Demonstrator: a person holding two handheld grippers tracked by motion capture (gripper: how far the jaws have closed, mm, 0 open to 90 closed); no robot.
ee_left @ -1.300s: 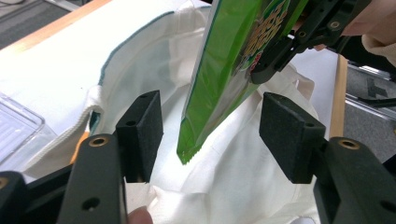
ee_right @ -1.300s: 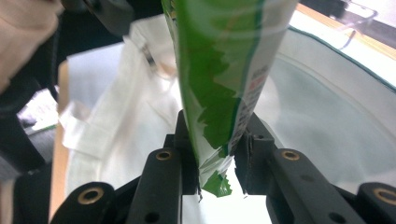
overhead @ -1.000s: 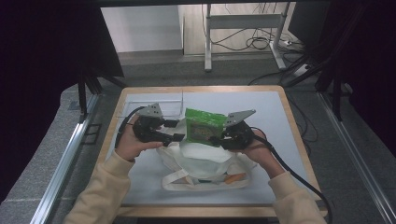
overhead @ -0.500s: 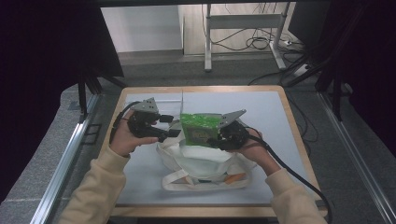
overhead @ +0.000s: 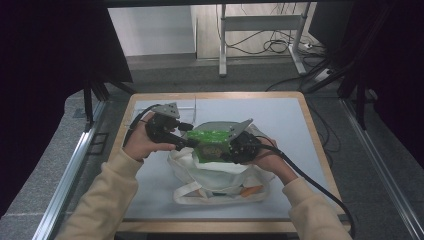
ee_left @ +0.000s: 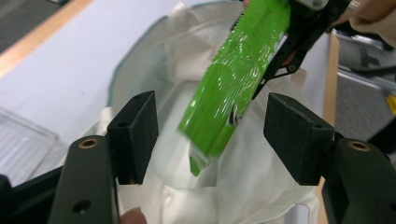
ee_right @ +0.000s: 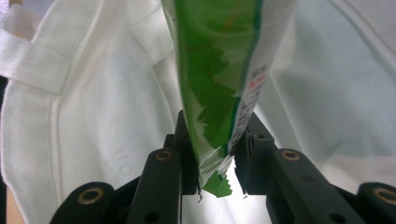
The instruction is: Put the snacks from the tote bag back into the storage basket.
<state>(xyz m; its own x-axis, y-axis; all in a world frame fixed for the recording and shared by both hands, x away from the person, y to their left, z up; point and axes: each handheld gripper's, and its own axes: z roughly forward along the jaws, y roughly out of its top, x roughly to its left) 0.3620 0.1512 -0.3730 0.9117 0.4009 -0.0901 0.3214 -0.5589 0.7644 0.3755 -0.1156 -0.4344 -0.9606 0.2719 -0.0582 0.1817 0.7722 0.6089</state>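
Green packet (ee_right: pixel 212 79) pinched in right claw (ee_right: pixel 215 154) above white bag (overhead: pixel 220 172); left claw (ee_left: pixel 210 135) wide — packet's edge loose between.

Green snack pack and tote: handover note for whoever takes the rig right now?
Right hand-held gripper: shut on the sealed end of the green snack pack, holding it over the mouth of the white tote bag.
Left hand-held gripper: open, jaws either side of the pack without touching; they have just been opening.
Done: pack picked up and brought over the bag, which lies on the table.
Left: lower the pack into the bag, release, pull both grippers clear.
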